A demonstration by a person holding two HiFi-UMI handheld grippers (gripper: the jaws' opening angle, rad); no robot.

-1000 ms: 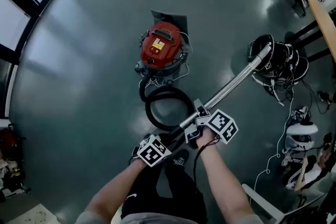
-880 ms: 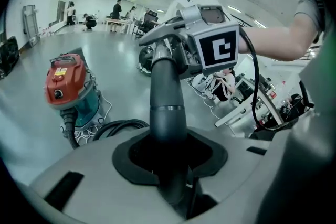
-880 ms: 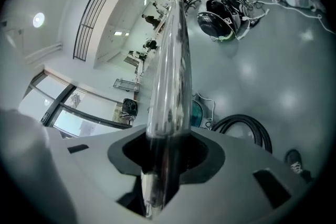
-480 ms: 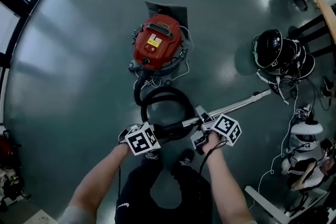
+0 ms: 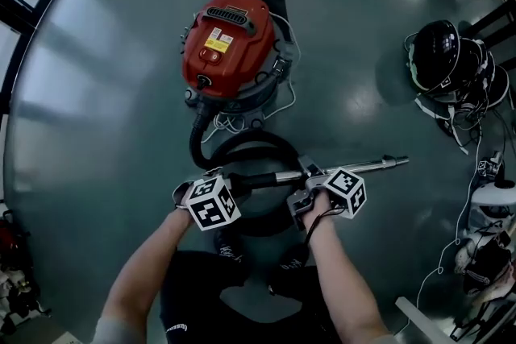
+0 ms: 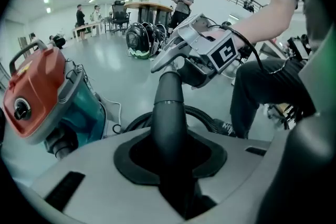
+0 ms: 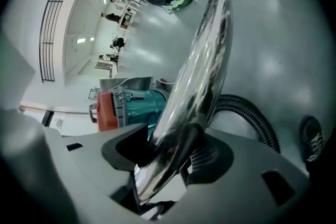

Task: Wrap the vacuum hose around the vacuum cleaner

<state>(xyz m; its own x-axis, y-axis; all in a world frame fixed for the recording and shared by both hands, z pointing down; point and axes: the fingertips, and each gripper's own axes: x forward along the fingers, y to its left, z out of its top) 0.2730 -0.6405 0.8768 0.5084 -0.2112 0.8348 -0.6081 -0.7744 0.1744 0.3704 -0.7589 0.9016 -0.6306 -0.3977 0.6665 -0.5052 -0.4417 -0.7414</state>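
Left claw [image 6: 170, 159] clamped on the black handle [image 6: 169, 107], right claw [image 7: 168, 162] slack around the metal tube [image 5: 367, 167], hose [image 5: 195, 141] looped on the floor [image 5: 105, 93] before the vacuum cleaner [image 5: 226, 44], so that loose tube could well swing down and drag the loop off.

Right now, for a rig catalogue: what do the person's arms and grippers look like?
The left gripper and right gripper have grey bodies with black jaw pads and a white cube of black square markers. A black cable trails from the right one. Short grey sleeves; forearms bare. The left jaws are closing on the black hose handle.
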